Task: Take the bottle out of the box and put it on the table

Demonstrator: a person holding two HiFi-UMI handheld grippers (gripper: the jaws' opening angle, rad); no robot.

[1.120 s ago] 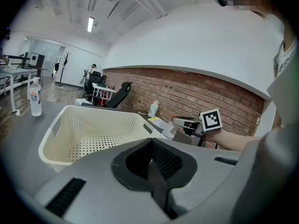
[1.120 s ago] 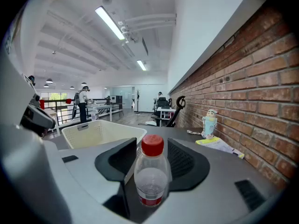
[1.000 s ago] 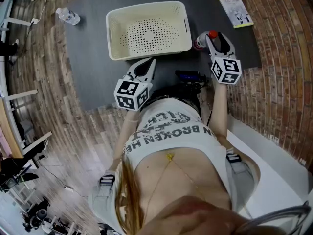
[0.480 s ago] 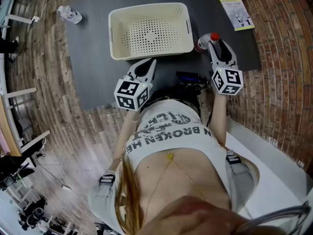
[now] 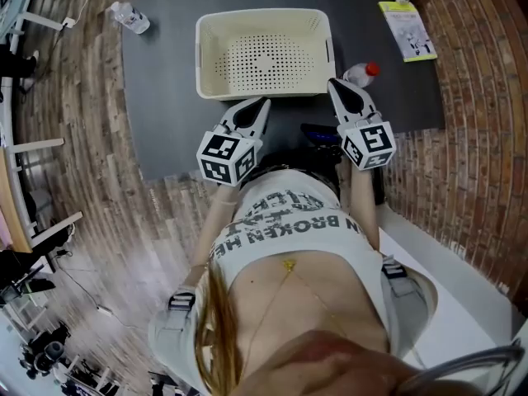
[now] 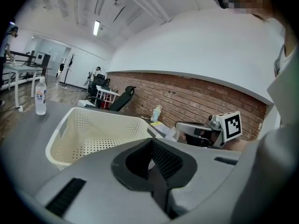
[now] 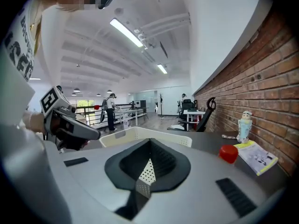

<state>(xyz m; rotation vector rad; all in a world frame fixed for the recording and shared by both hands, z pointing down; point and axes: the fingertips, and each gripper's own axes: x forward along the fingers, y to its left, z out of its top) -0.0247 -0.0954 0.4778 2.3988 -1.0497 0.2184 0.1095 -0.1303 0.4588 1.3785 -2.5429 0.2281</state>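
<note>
Your bottle (image 5: pixel 360 75), the small one with the red cap, is out of the basket (image 5: pixel 206 56). It sits on the dark desk (image 5: pixel 165 97) just beside the basket's right wall, and the basket looks empty, so I judge the task to be essentially done. I can't tell from here whether the bottle stands upright or lies on its side. Your right gripper view shows only its red cap.

Your right gripper (image 5: pixel 336 85) is near the bottle but apart from it. Its fingers (image 7: pixel 166 164) are pressed together with nothing between them. Your left gripper (image 5: pixel 260 104) hangs before the basket's near wall, its fingers (image 6: pixel 168 162) likewise together and empty.

If you need to reposition the bottle, expect it to be light and fairly stiff, probably thin plastic, with a smooth round body that could slip or roll. Take it across the middle of the body, below the cap, and squeeze gently, since hard pressure may dent it or squirt it out of the grip.

A clear water bottle (image 5: pixel 132 16) sits at the desk's far left corner, and a booklet (image 5: pixel 407 30) lies far right, both well apart from your work.
</note>
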